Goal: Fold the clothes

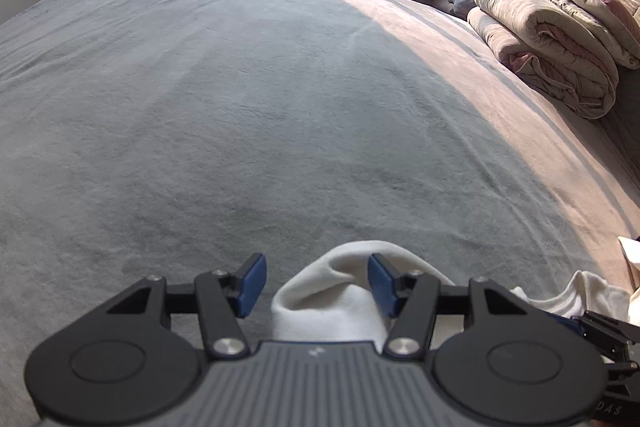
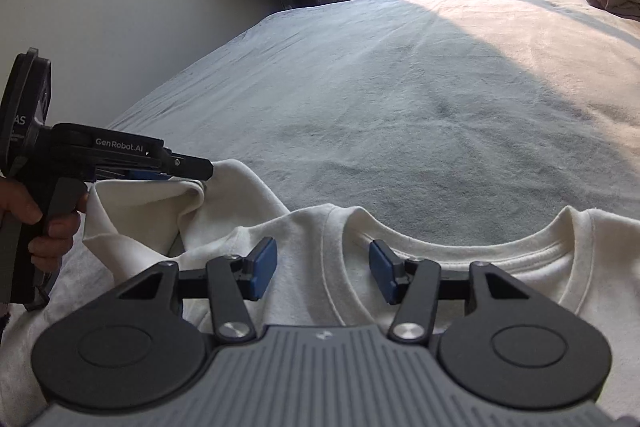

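Clearly, "GenRobot.AI" on left claw (image 2: 200, 173)

left gripper (image 1: 316, 285) level, fingers pointing forward, blue pads (image 1: 253, 285) set wide apart; seen side-on from the right wrist view, its black fingers reach rightward; the person's left hand (image 2: 38, 227) wraps the grey handle, fingers curled under it; right gripper (image 2: 323, 271) tipped slightly downward, jaws likewise spread, blue pads (image 2: 264, 269) facing each other across a broad gap.
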`<act>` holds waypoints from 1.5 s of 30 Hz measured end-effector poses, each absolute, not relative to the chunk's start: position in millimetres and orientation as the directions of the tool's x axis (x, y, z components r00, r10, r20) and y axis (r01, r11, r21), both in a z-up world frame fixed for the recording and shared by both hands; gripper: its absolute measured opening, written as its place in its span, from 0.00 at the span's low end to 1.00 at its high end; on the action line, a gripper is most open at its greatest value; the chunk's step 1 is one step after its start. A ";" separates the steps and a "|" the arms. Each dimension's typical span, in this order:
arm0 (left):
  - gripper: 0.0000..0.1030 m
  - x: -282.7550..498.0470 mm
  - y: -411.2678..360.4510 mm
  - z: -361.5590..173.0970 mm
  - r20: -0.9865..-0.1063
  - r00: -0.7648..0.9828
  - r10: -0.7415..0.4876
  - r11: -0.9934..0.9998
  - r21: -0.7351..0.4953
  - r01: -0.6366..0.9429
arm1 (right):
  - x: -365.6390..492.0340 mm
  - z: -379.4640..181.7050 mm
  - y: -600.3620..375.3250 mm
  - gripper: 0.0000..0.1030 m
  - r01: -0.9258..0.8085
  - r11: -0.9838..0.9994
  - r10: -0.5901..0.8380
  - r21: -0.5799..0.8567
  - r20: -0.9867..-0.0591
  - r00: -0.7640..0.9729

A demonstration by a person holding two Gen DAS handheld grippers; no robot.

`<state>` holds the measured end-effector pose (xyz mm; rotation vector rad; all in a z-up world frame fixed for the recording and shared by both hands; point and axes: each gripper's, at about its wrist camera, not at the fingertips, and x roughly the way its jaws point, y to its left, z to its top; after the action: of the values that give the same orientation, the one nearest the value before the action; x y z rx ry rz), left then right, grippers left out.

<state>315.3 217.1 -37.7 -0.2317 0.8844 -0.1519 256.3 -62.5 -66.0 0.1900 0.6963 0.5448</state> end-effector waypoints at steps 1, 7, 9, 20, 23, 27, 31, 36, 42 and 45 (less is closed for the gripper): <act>0.56 319.6 218.6 -40.2 -0.749 0.613 -0.251 0.957 -0.286 0.043 | 258.0 -65.6 -65.4 0.56 -0.413 0.842 0.540 0.349 -0.548 0.639; 0.54 329.7 209.7 -49.2 -0.766 0.551 -0.332 0.934 -0.350 0.077 | 261.0 -71.6 -65.0 0.56 -0.420 0.844 0.536 0.334 -0.537 0.651; 0.43 323.6 207.7 -48.7 -0.771 0.557 -0.309 0.942 -0.330 0.065 | 259.9 -71.7 -61.4 0.57 -0.423 0.849 0.528 0.316 -0.536 0.659; 0.15 250.4 231.1 -3.0 -0.569 0.817 -0.093 0.917 -0.368 -0.152 | 254.4 -74.2 -50.3 0.59 -0.443 0.863 0.501 0.243 -0.527 0.687; 0.16 225.3 241.0 16.0 -0.506 0.862 0.019 0.895 -0.376 -0.241 | 254.2 -74.3 -50.1 0.59 -0.438 0.866 0.496 0.241 -0.526 0.691; 0.17 204.3 248.1 27.3 -0.496 0.831 0.253 0.865 -0.268 -0.423 | 251.5 -73.6 -47.2 0.59 -0.434 0.873 0.481 0.220 -0.526 0.701; 0.17 195.0 260.9 32.9 -0.471 0.724 0.504 0.770 -0.136 -0.624 | 250.0 -73.4 -44.5 0.59 -0.433 0.879 0.470 0.201 -0.526 0.709; 0.33 209.7 287.5 26.9 -0.561 0.692 0.455 0.769 -0.145 -0.623 | 248.4 -73.2 -43.6 0.59 -0.435 0.880 0.464 0.188 -0.526 0.713; 0.45 246.9 285.9 -3.0 -0.677 0.639 0.366 0.815 -0.098 -0.571 | 247.4 -68.8 -45.1 0.59 -0.445 0.871 0.486 0.206 -0.492 0.722; 0.44 269.3 283.5 -21.1 -0.723 0.602 0.338 0.828 -0.075 -0.555 | 241.8 -64.6 -40.3 0.58 -0.501 0.839 0.540 0.215 -0.450 0.711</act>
<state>269.3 283.5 -21.1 -0.3077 0.7648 0.5266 241.8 -40.3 -64.6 0.0791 0.5242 0.5776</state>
